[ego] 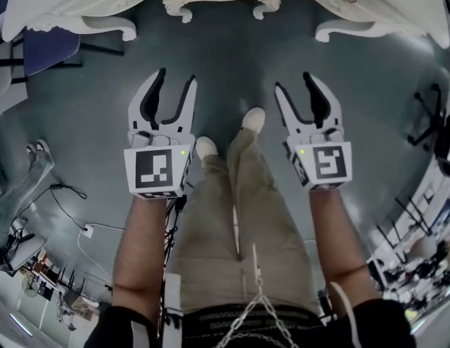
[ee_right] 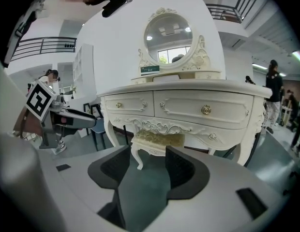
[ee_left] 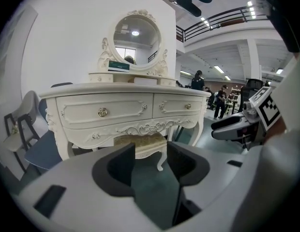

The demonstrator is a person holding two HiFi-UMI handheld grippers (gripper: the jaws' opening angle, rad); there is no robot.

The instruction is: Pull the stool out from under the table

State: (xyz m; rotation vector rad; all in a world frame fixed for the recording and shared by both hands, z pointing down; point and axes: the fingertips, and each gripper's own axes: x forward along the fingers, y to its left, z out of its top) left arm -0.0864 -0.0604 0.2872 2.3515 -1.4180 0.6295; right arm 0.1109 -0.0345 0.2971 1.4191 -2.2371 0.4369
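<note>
The approach is the step in hand, and nothing has been gripped yet. Nearest, the left hand-held gripper (ego: pixel 177 78) and the right hand-held gripper (ego: pixel 293 82) are held out side by side above the person's shoes. Each has its jaws standing wide with only floor (ego: pixel 225 64) showing between them.

A stretch of bare grey-green floor lies between them and the stool (ee_right: pixel 157 141), so I judge the next move to be a step forward and a reach down. Each hand-held gripper could then close on the front rail of the seat or on a front leg (the legs look thin enough to fit between the jaws). A straight draw back along the floor would follow.

The stool is small, with a cream-white carved frame and curved legs. Its padded seat is a pale, textured gold. It stands on the floor, tucked under the middle of the white carved counter (ee_right: pixel 188 108), between the counter's legs and below the drawers. Only its front edge and front legs show.
</note>
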